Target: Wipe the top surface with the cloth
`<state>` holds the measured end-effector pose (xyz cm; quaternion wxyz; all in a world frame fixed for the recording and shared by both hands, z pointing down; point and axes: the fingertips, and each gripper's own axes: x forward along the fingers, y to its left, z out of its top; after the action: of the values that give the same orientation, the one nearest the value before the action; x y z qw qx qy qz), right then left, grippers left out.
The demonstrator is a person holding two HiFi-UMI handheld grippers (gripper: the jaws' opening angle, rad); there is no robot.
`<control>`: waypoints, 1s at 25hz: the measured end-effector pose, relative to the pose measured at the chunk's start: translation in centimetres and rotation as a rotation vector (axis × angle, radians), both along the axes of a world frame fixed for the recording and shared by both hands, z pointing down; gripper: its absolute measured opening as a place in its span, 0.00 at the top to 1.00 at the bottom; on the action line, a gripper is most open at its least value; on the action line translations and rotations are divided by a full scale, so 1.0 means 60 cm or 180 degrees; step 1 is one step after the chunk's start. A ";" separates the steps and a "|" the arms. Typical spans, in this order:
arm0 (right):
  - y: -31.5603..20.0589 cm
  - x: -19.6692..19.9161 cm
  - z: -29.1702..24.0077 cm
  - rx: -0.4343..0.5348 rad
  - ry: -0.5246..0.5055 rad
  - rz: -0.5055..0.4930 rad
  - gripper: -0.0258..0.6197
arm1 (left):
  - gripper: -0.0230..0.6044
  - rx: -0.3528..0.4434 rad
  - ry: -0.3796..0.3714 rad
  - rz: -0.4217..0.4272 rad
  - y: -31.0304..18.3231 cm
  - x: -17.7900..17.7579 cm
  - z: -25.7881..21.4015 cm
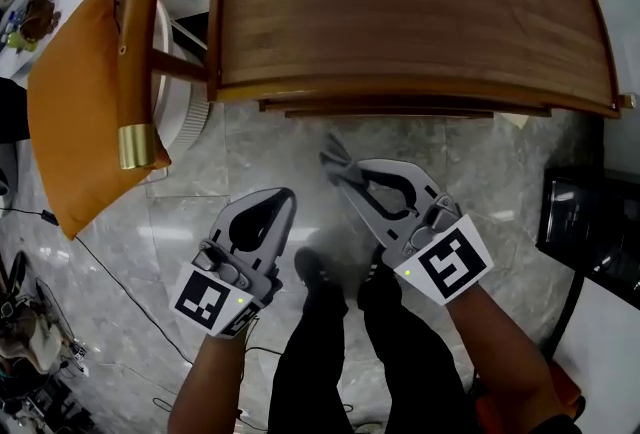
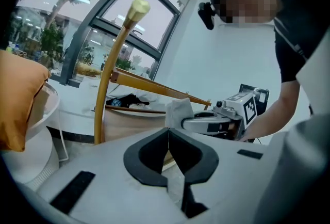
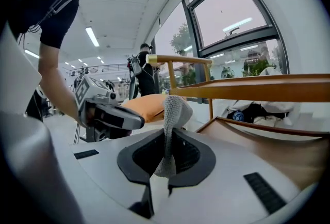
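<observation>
A wooden table top (image 1: 400, 2) with a raised rim fills the upper part of the head view; both grippers hang in front of it, below its near edge. My right gripper (image 1: 337, 172) is shut on a small grey cloth (image 1: 332, 154), which sticks up from between the jaws in the right gripper view as the cloth (image 3: 174, 109). My left gripper (image 1: 289, 193) is to its left, lower, with its jaws closed together and nothing between them. From the left gripper view, the right gripper (image 2: 219, 120) carries the cloth (image 2: 178, 112) near the table's edge (image 2: 154, 86).
A chair with an orange cushion (image 1: 80, 92) and a brass-capped wooden arm (image 1: 138, 42) stands at the left of the table. A black box (image 1: 585, 222) sits on the floor at right. Cables (image 1: 110, 272) run over the marble floor. The person's legs (image 1: 340, 352) are below.
</observation>
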<state>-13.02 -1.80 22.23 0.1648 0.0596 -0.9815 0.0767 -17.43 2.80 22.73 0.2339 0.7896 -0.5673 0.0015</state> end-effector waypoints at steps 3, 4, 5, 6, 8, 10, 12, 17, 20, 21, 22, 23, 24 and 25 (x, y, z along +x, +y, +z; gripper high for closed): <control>-0.008 -0.014 0.025 0.0092 0.0008 -0.0057 0.91 | 0.94 0.0055 -0.0077 -0.0023 -0.004 -0.021 0.023; -0.012 -0.019 0.031 0.0138 -0.0008 -0.0080 0.91 | 0.94 0.0067 -0.0082 -0.0037 -0.007 -0.027 0.031; -0.017 -0.024 0.037 0.0192 -0.0032 -0.0112 0.91 | 0.94 0.0080 -0.0083 -0.0051 -0.009 -0.032 0.038; -0.021 -0.028 0.043 0.0247 -0.0046 -0.0150 0.91 | 0.94 0.0094 -0.0088 -0.0060 -0.012 -0.035 0.045; -0.032 -0.034 0.061 0.0324 -0.0040 -0.0199 0.91 | 0.94 0.0114 -0.0118 -0.0076 -0.020 -0.043 0.062; -0.051 -0.045 0.079 0.0365 -0.0057 -0.0201 0.91 | 0.94 0.0144 -0.0154 -0.0109 -0.036 -0.053 0.079; -0.066 -0.060 0.095 0.0397 -0.0109 -0.0226 0.91 | 0.94 0.0168 -0.0216 -0.0132 -0.049 -0.063 0.098; -0.065 -0.110 0.134 0.0478 -0.0215 -0.0534 0.91 | 0.94 0.0184 -0.0365 -0.0101 -0.065 -0.093 0.142; -0.069 -0.135 0.153 0.0562 -0.0218 -0.0682 0.91 | 0.94 0.0278 -0.0491 -0.0086 -0.081 -0.117 0.161; -0.071 -0.141 0.157 0.0655 -0.0180 -0.0734 0.91 | 0.94 0.0316 -0.0534 -0.0093 -0.086 -0.126 0.166; -0.070 -0.147 0.160 0.0822 -0.0124 -0.0798 0.91 | 0.94 0.0357 -0.0578 -0.0104 -0.091 -0.134 0.171; -0.067 -0.153 0.161 0.1060 -0.0088 -0.0864 0.91 | 0.94 0.0402 -0.0628 -0.0114 -0.095 -0.142 0.177; -0.062 -0.159 0.160 0.1317 -0.0090 -0.0916 0.91 | 0.94 0.0431 -0.0677 -0.0124 -0.099 -0.149 0.184; -0.059 -0.164 0.159 0.1535 -0.0107 -0.0945 0.91 | 0.94 0.0438 -0.0714 -0.0140 -0.102 -0.156 0.191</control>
<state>-22.85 -5.32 31.79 0.1390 -0.0486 -0.9720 -0.1830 -26.77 -3.29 34.22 0.1142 0.7861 -0.6058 0.0457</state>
